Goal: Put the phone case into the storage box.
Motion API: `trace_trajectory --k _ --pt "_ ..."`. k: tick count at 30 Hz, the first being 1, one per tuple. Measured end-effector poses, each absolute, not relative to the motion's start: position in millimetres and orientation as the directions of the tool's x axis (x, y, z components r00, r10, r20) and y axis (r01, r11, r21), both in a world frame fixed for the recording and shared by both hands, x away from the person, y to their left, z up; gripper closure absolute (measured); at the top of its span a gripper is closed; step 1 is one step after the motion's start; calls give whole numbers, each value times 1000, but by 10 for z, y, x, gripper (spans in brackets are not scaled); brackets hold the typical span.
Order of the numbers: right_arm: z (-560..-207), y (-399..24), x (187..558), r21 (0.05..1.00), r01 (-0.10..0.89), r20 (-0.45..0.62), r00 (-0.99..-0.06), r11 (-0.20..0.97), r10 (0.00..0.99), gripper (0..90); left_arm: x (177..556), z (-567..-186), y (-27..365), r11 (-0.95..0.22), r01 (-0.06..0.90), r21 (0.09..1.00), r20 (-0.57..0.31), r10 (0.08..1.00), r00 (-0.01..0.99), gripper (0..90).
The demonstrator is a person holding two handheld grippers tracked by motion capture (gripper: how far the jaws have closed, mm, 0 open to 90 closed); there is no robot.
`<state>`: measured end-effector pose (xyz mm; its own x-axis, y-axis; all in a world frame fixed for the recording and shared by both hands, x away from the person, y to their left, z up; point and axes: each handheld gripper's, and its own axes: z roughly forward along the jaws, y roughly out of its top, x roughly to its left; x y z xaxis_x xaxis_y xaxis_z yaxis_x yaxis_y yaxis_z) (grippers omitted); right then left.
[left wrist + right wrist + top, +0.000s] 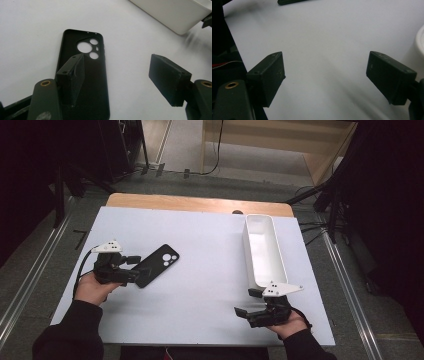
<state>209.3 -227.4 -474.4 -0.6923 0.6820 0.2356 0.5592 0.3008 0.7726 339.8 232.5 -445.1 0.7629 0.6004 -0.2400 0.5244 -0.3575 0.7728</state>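
At the left of the white table (200,270), the left gripper (131,269) hovered with its jaws spread, one over the near end of the phone case (157,264) and one beside it, nothing clasped. The black case lay flat, hollow side up, camera holes at its far end. It looked light, thin and bendy, so a pinch across its long edges seemed best. Farther right, the white tray (263,250) stood empty. At the near right, the right gripper (248,302) hung unclenched, grasping nothing.

I read lab or studio: white-covered desk (200,270), dark stands (75,180), floor cables (215,155), floor rails (30,280), carpet.
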Motion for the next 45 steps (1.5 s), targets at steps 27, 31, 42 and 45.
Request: trace_trajectory --k 27,31,42,45 --pt "-4748 -2270 2091 766 564 240 -695 307 678 138 3889 -4438 2182 -365 518 774 -212 622 754 286" --pt "-4750 -2272 2090 766 564 240 -695 307 678 138 3885 -4453 2173 -371 507 778 -203 615 762 285" --pt "-4750 -2271 2086 766 564 241 -696 307 677 138 3903 -4545 2133 -390 513 765 -192 622 759 0" --pt "-4751 -2272 2088 766 564 241 -696 309 676 138 3899 -4586 2095 -406 528 746 -193 627 755 10"
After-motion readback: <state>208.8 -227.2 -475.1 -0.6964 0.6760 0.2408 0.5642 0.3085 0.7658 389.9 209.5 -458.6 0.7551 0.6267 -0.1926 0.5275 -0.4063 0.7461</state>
